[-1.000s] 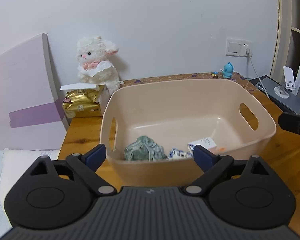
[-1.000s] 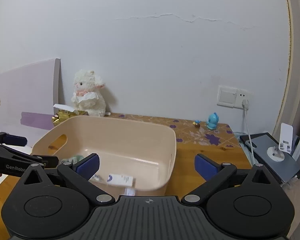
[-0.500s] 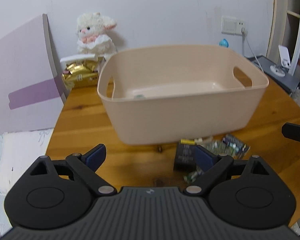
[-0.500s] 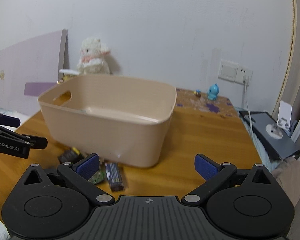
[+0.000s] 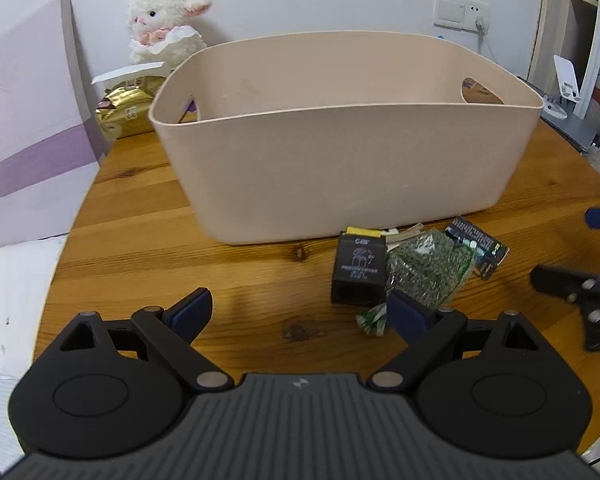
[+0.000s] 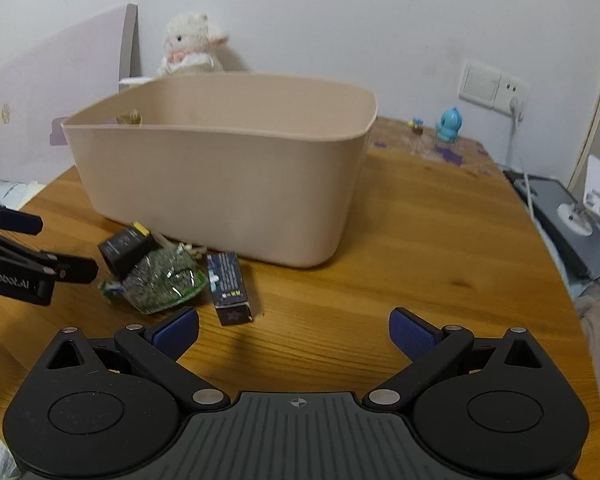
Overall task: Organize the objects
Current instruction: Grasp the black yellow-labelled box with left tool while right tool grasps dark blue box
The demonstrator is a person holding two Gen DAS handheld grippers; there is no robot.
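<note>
The wooden table (image 5: 228,264) takes up most of the room's corner, and on it sits a big beige plastic tub (image 5: 340,152) with cut-out handles, upright, its inside hidden from both views. Behind the tub, against the white wall, a fluffy white lamb toy (image 5: 164,24) sits beside a gold packet (image 5: 126,110), and a lilac board (image 5: 32,120) leans at the table's left edge. Off to the far right a small blue figurine (image 6: 450,124) stands near the wall socket (image 6: 492,86).

Both tools hang low over the near edge of the table. The left gripper (image 5: 300,310) has its blue-tipped fingers spread wide with nothing between them; the right gripper (image 6: 294,332) is likewise spread and empty — the two are near each other, neither touching any item.

The things to be sorted lie in a loose huddle on the table just in front of the tub's near wall: a clear bag of green dried stuff (image 5: 428,268) in the middle, a small black box with a yellow flap (image 5: 358,268) touching its left side, and a dark printed carton (image 6: 230,286) lying flat on its right — a few pale sticks (image 6: 194,250) poke out behind the bag, against the tub.
</note>
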